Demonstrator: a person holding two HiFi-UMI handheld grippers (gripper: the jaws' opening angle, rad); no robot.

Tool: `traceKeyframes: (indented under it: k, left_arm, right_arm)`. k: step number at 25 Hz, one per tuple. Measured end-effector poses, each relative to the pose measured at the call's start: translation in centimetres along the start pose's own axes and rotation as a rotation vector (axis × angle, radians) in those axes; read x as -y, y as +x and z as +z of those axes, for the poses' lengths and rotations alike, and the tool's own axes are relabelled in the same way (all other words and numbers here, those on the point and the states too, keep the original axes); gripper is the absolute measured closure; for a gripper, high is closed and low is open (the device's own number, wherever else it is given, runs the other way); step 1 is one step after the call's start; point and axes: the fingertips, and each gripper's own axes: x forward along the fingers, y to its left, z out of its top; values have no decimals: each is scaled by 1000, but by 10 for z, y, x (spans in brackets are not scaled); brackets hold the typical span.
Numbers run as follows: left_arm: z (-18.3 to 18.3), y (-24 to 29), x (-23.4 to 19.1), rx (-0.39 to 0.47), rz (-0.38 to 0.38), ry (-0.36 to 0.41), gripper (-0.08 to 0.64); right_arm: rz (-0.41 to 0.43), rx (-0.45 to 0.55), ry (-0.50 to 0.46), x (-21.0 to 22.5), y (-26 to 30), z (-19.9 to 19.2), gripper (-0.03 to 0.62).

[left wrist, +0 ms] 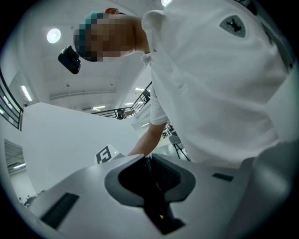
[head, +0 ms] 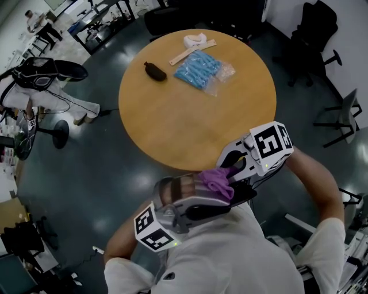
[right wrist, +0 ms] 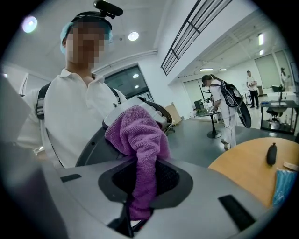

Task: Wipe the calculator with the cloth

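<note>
Purple cloth (right wrist: 135,135) lengthwise between right tongs (right wrist: 141,173), tip over calculator (head: 174,192)

The near half of the tabletop (head: 190,129) is bare, free to pass over. Farther, a black pouch (head: 154,71), a blue packet (head: 198,68) and a wooden strip (head: 191,52) stand in the way. The left tongs (left wrist: 152,175) with the calculator (left wrist: 147,163) and the right tongs (right wrist: 140,184) with the cloth (right wrist: 138,135) crowd together.

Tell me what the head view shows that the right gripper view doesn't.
Head view only: both marker cubes and the whole table. Right gripper view only: the head camera and ceiling lights. Both: the cloth clamped in the right tool, the black case and the blue pack.
</note>
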Motion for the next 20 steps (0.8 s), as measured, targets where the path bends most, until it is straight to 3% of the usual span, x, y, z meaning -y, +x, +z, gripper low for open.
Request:
traceKeyframes:
  k: [8,13,17,20]
  left_arm:
    - [23,-10,-29,89,73,-39,511]
    - [27,-11,-31,102,60,-56,511]
    - [36,-11,-32,123,62,-51,512]
    - [40,-13,-35,140,65,-52,511]
  right_arm:
    - [42,30,97,4,10,-28,522]
    - [68,33,128,4,20,-39,522]
    - [45,-41,139,10,21,-61,521]
    - [18,-150,125,14,27,-88,522]
